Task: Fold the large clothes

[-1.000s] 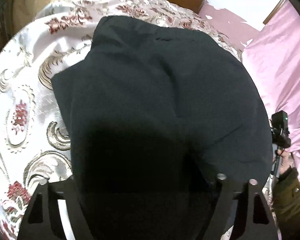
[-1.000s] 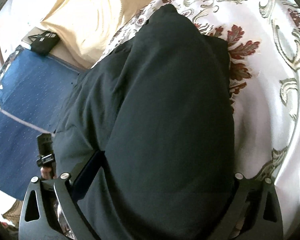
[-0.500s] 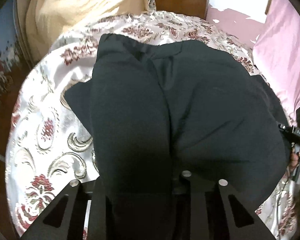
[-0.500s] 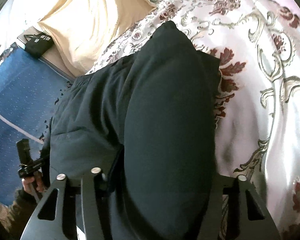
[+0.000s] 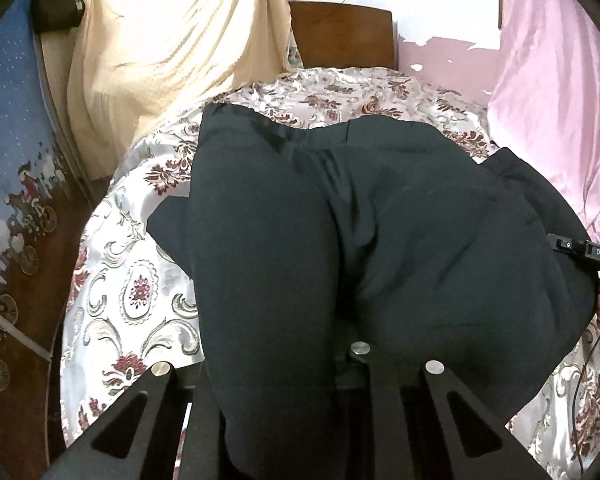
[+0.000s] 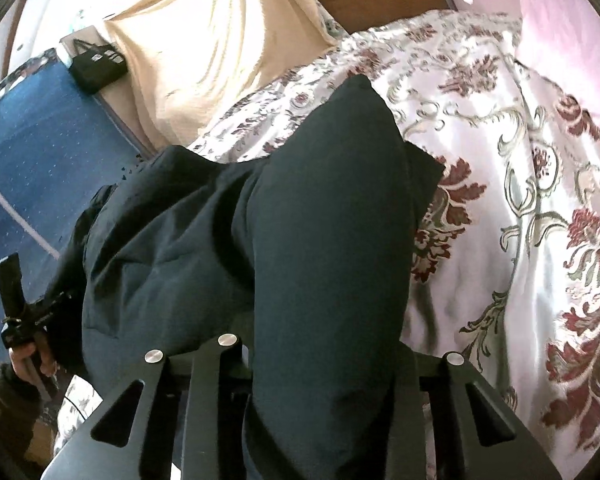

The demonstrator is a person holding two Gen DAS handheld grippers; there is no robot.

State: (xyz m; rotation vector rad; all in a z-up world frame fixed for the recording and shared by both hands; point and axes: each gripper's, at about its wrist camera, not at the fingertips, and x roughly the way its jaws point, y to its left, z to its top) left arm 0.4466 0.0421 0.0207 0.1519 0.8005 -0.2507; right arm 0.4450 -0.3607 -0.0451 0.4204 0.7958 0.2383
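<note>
Left gripper [image 5: 280, 412] closing on dark garment [image 5: 340, 240]

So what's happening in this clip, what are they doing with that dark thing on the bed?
A person is folding dark trousers on a flowered bedspread, one handheld gripper per hand. The left gripper and the right gripper each have a bunch of the cloth between their fingers, jaws closing on it. The near end is raised off the bed; the far end lies flat. No fold is laid down yet.
</note>
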